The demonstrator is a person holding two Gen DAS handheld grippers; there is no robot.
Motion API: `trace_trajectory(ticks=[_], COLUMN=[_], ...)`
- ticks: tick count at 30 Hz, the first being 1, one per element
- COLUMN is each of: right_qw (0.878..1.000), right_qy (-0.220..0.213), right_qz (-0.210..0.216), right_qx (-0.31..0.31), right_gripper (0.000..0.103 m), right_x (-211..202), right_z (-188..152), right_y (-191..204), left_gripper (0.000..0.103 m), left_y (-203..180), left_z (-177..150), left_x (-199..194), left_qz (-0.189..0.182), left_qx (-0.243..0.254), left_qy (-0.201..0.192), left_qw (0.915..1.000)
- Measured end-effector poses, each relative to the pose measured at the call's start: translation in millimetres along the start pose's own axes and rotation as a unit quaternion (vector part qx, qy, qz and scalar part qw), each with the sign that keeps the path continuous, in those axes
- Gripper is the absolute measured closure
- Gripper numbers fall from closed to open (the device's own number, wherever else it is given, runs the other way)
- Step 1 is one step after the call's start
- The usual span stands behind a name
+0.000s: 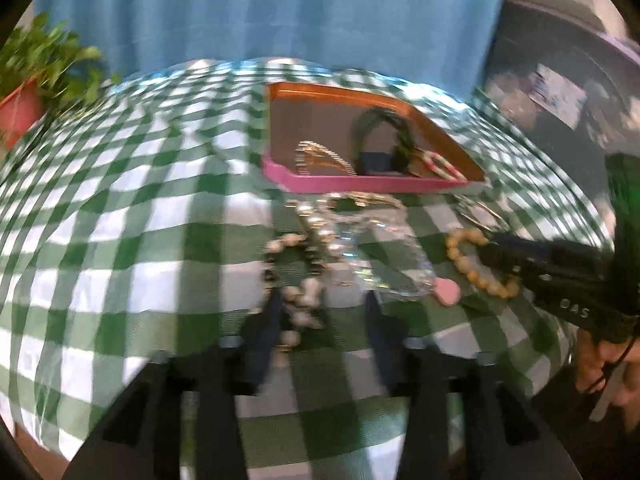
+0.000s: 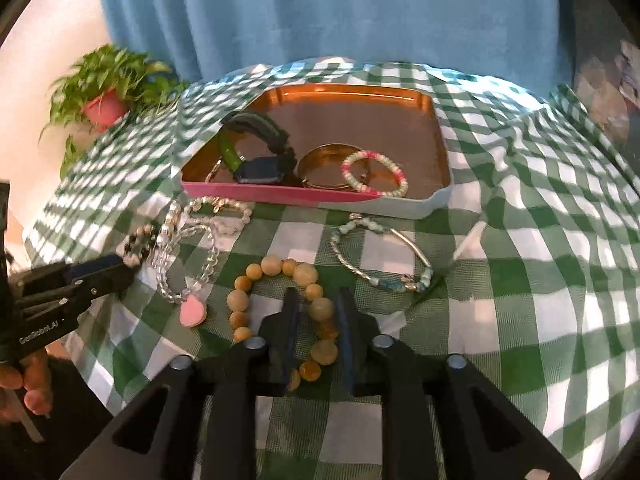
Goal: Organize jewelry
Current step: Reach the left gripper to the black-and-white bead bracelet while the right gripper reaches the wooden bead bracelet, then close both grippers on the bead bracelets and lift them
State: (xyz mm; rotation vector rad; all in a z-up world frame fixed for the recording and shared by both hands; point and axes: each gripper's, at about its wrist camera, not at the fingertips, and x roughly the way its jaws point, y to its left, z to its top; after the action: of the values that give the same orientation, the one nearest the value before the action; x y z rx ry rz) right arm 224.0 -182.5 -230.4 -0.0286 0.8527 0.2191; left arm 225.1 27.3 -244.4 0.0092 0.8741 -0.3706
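Jewelry lies on the checked tablecloth (image 2: 520,220) along the near edge of the tray (image 2: 440,128). The right gripper (image 2: 316,300) straddles the wooden bead bracelet (image 2: 276,276), jaws parted, pads not pressing. The left gripper (image 1: 320,300) stands open over the black-and-white bead bracelet (image 1: 288,280). The tray holds a watch (image 2: 260,160) and two bangles

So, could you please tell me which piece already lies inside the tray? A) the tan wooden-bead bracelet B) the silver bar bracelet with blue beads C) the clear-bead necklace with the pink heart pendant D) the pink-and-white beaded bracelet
D: the pink-and-white beaded bracelet lies on the floor of the tray against a gold bangle, while the other three pieces lie on the checked cloth in front of it.
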Motion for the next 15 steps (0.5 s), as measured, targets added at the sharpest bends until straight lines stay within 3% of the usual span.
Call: trace_trajectory(ticks=[2,3,4,8,15], right_qw=[1.0,0.999,0.999,1.0,0.999], right_qy=[-0.002,-0.003,-0.005,-0.008,-0.04], right_qz=[-0.014,-0.026,-0.03,-0.006,-0.021], right_qx=[-0.018,-0.03,-0.034,0.005,0.031], right_gripper=[0.079,0.081,0.092,0.093,0.093], right_x=[0.6,0.8,0.7,-2.8,-35.7], right_z=[-1.6,-2.4,-2.7,-2.2,-0.5], right_y=[6.1,9.3,9.8,-3.1,-9.0], left_gripper=[0.054,0.075,0.093,0.094,0.094], left_y=[-10.2,-13.2,-12.3,0.8,0.5], left_z=[-0.5,-0.5,1.7,5.3,10.8], left_x=[3.1,4.2,4.7,2.8,-20.0], left_qz=[0.03,0.051,0.032,0.004,-0.006], left_qx=[0.028,0.038,0.036,-0.012,-0.067], left_qy=[0.003,-0.003,0.001,0.012,-0.007], left_qw=[0.9992,0.998,0.9988,0.9998,0.9977])
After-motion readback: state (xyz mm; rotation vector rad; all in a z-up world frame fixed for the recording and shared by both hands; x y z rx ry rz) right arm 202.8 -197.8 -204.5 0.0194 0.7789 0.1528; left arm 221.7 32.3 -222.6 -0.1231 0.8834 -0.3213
